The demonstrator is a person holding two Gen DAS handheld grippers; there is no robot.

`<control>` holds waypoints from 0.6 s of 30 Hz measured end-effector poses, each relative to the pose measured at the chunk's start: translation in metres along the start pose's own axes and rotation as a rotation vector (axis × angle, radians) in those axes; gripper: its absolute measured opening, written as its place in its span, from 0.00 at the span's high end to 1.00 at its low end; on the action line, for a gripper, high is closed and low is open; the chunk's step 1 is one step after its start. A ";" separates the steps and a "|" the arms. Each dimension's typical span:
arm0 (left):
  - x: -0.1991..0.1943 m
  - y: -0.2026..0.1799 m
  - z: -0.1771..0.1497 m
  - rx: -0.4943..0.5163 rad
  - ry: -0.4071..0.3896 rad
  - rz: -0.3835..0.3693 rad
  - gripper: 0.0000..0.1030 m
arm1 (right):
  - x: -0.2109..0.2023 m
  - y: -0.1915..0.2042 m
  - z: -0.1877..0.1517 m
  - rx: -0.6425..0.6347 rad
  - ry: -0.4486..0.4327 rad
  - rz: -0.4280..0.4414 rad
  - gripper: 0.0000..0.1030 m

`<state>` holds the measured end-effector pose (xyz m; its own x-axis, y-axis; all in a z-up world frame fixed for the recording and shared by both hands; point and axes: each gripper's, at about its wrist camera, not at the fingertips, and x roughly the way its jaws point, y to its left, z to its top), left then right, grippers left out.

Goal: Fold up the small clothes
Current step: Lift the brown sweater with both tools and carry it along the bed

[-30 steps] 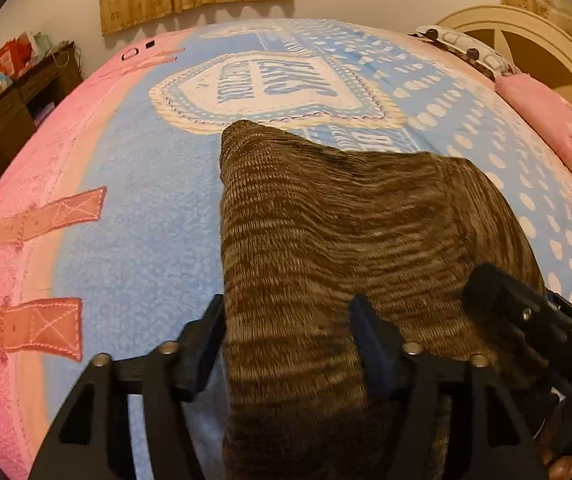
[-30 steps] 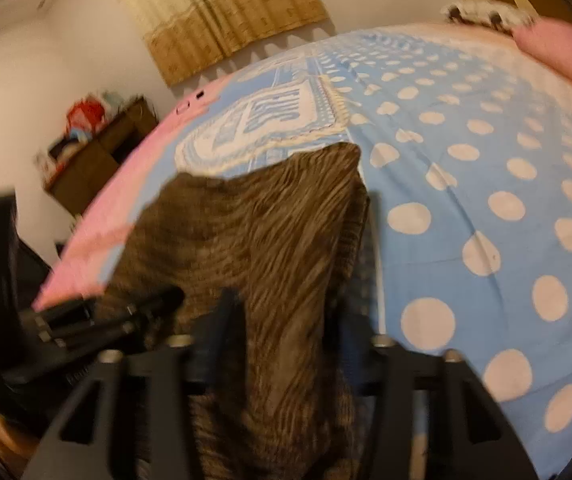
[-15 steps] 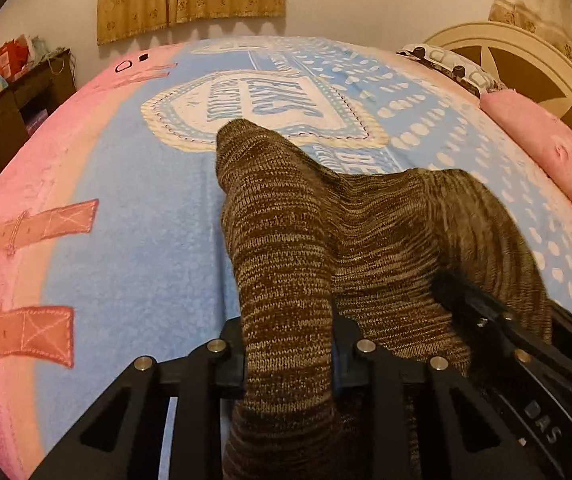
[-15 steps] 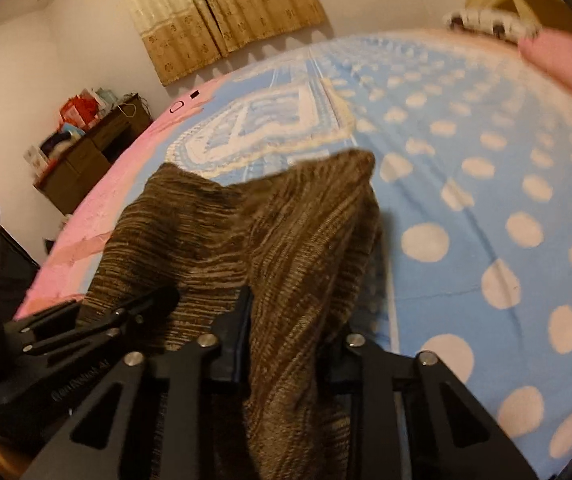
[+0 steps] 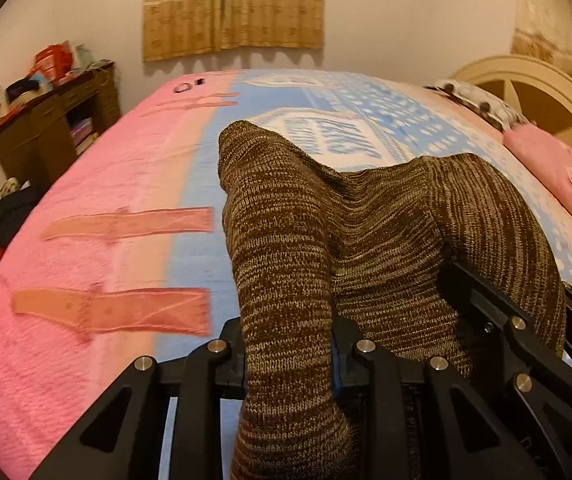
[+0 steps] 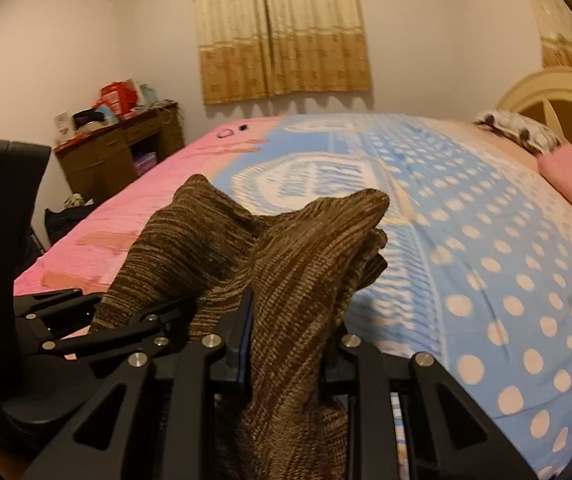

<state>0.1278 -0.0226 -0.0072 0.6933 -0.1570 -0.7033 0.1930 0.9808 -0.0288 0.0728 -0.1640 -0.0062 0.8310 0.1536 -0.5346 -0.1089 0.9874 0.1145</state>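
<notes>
A small brown knitted garment hangs between my two grippers above the bed. My left gripper is shut on its left near corner, and the cloth drapes over the fingers. My right gripper is shut on the right near corner of the same garment. In the left wrist view the right gripper sits close at the right, under the cloth. In the right wrist view the left gripper sits close at the left. The far edge of the garment lifts off the bedspread.
The bed has a pink and blue bedspread with white dots. Pink pillows and a cream headboard lie at the right. A cluttered brown wooden desk stands by the far wall, under a curtain.
Both grippers closed on the garment's near corners and lifted it. The cloth now bunches and rises off the bed, and both cameras tilted up toward the wall.
</notes>
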 end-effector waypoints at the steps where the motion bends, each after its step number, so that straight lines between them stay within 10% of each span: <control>1: -0.004 0.007 -0.001 -0.006 -0.007 0.012 0.73 | 0.000 0.008 0.001 -0.014 -0.006 0.009 0.75; 18: -0.047 0.134 -0.015 -0.154 -0.080 0.189 0.72 | 0.021 0.128 0.027 -0.145 -0.035 0.215 0.75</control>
<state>0.1111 0.1179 0.0112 0.7612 0.0281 -0.6479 -0.0491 0.9987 -0.0144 0.0912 -0.0357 0.0194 0.7982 0.3621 -0.4813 -0.3604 0.9274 0.1000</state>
